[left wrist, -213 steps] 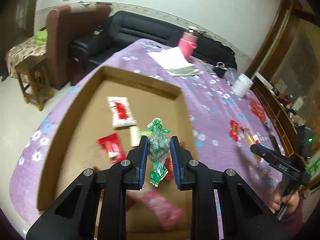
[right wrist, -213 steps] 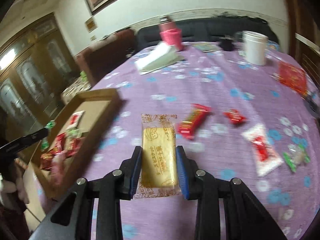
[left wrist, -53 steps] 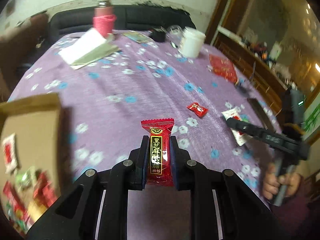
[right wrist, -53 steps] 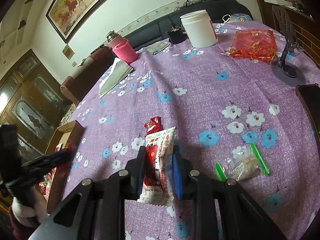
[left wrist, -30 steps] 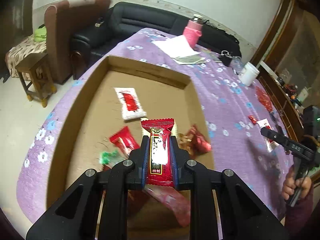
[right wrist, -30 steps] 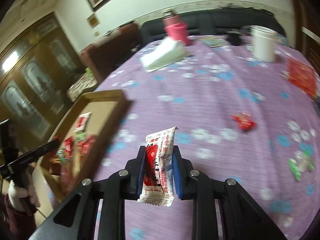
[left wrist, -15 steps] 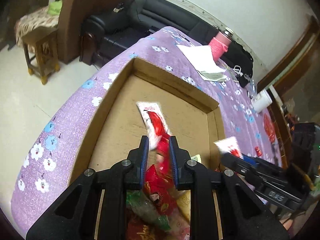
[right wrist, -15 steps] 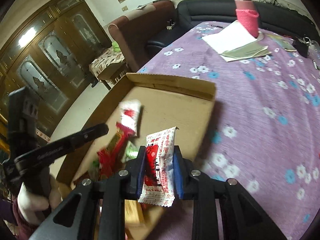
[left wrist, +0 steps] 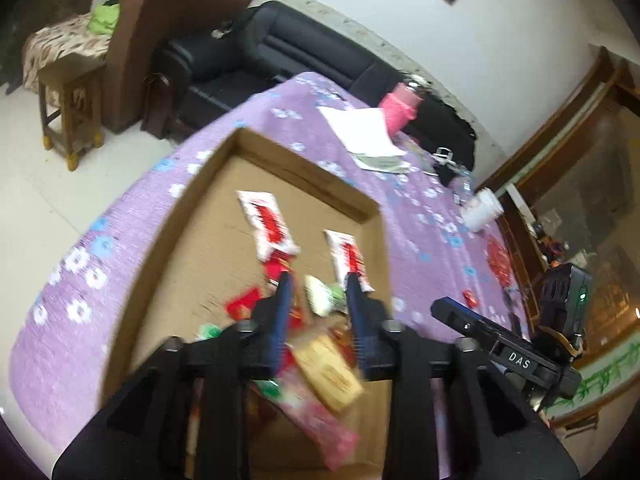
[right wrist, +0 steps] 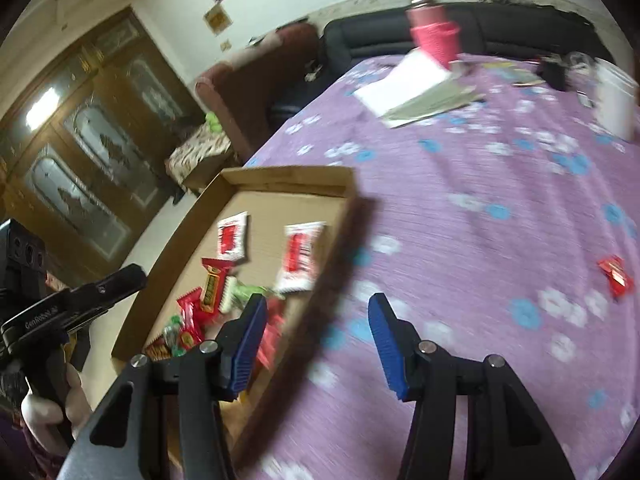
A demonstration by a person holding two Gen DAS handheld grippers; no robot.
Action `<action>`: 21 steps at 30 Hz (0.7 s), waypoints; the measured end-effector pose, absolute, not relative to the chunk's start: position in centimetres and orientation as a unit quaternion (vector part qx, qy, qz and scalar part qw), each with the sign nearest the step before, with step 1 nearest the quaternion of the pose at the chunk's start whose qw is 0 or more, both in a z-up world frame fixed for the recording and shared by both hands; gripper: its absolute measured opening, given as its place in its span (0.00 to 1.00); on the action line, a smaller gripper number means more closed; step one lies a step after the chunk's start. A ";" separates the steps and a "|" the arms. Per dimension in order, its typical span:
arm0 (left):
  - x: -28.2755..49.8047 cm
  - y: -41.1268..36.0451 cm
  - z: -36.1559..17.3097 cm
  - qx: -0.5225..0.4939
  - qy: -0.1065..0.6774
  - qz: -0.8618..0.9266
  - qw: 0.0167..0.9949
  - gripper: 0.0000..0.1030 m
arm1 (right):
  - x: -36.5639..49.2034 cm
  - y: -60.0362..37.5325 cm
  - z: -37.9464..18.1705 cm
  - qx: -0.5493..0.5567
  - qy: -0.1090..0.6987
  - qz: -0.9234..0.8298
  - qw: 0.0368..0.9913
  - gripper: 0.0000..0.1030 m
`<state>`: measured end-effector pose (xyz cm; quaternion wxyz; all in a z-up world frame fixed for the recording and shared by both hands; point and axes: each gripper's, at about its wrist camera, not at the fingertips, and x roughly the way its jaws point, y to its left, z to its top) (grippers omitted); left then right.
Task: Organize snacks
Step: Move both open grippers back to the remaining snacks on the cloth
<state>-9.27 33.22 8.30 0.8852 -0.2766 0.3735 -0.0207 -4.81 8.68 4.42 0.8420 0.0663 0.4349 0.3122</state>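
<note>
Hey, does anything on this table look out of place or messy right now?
One red snack packet lies alone on the purple tablecloth, away from the cardboard tray that holds the other snacks. Nothing looks spilled or damaged, though both views are motion-blurred.

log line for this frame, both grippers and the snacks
left gripper: open, empty, over cardboard box | right gripper: open, empty, over box edge | white-red packet: in box | red candy: on tablecloth

Snack packets [right wrist: 298, 258] inside cardboard tray [right wrist: 288, 182]
</note>
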 end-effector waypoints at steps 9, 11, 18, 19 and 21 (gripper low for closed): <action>-10.5 24.8 9.2 -0.208 0.388 -0.087 0.894 0.47 | -7.3 -10.0 3.7 0.115 0.416 0.167 0.886 0.55; -10.3 23.2 9.2 -0.192 0.394 -0.100 0.893 0.47 | -7.5 -14.6 3.1 0.150 0.419 0.132 0.886 0.55; -8.9 16.9 8.8 -0.134 0.417 -0.139 0.888 0.46 | -6.1 -22.7 0.5 0.233 0.427 0.052 0.872 0.55; -8.6 15.9 8.7 -0.124 0.420 -0.144 0.887 0.46 | -5.6 -22.6 0.2 0.231 0.428 0.048 0.873 0.55; -8.2 14.8 8.6 -0.113 0.424 -0.148 0.886 0.46 | -4.8 -22.3 -0.1 0.220 0.428 0.037 0.876 0.55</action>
